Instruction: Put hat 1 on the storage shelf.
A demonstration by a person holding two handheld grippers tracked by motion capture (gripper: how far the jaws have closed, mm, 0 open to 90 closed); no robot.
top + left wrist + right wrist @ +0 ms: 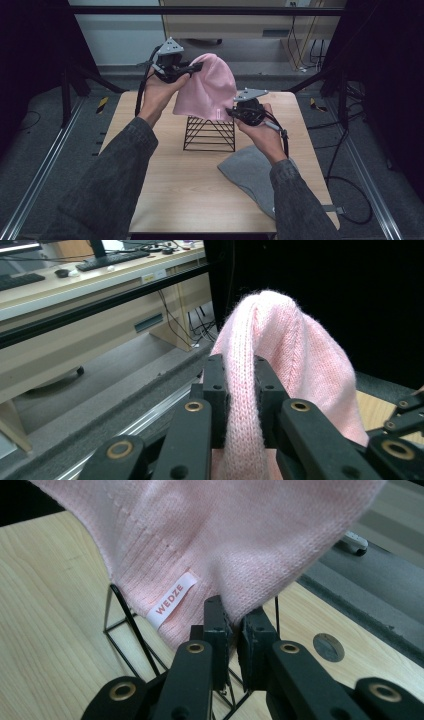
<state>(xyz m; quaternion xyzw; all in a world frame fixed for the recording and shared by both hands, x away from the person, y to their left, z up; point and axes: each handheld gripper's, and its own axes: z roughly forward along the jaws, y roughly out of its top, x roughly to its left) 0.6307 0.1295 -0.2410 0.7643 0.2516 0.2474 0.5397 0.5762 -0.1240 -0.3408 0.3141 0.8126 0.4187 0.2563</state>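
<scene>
Two sets of tongs hold one pink knitted hat (207,87) in the air above a black wire stand (210,133) at the middle of the wooden worktop (175,185). The left tongs (196,67) are closed on a fold of knit at the hat's crown, high and toward the far edge; in the left gripper view the pink ribbing (250,405) runs down between the two black jaws, pinched on both sides. The right tongs (231,112) are closed on the hat's lower hem, near the stand's top; in the right gripper view the hem edge sits between the jaws (235,625).

One woven tag (172,601) is sewn at the hem just beside the right tongs; it is white with reddish letters reading WEDZE. No other writing can be read.

The hat's brim hangs over the stand's peak; whether it touches the wires I cannot tell. A grey knitted hat (250,172) lies flat on the worktop near its right edge, partly under the right forearm. The left half of the worktop and the strip along the near edge are bare wood. A round hole plug (328,647) sits in the wood near the edge by the right tongs. Beyond the far edge, dark frame bars and a pale desk with cables stand well apart from the worktop.
</scene>
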